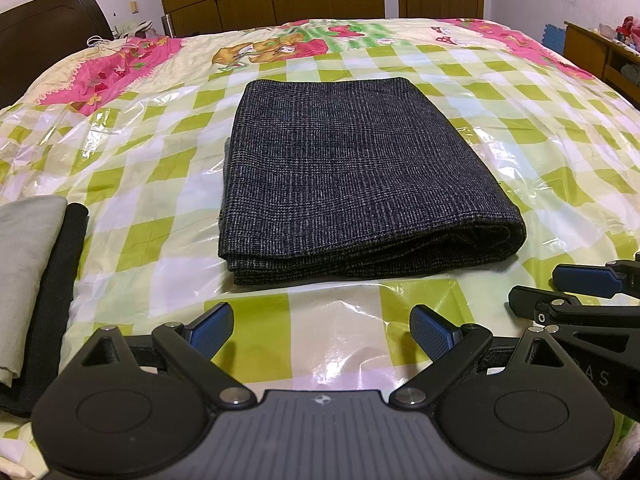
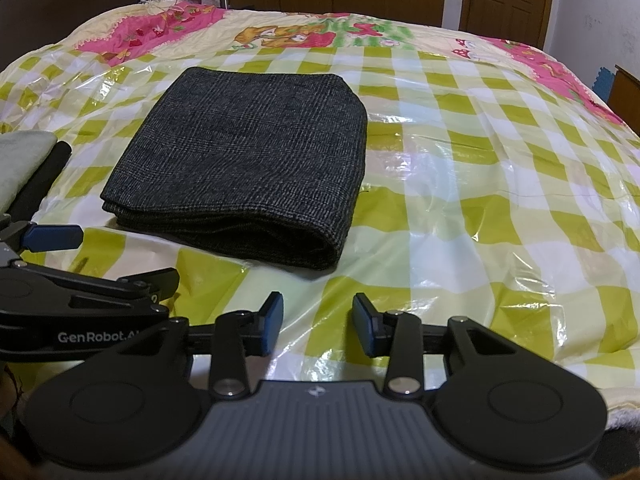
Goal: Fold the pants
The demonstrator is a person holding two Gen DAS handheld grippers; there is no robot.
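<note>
The dark grey checked pants (image 1: pixel 360 176) are seen folded into a neat thick square in the middle of the bed, on the shiny green and white checked plastic cover (image 1: pixel 540 120). The left gripper (image 1: pixel 322 330) is held near the pants with jaws wide apart, empty. The right gripper (image 2: pixel 318 322) is held beside it, jaws apart too, nothing between them.

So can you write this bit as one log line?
dark grey plaid woven pants: folded, on checked plastic-covered bed | left gripper: open, empty | right gripper: open, empty
</note>
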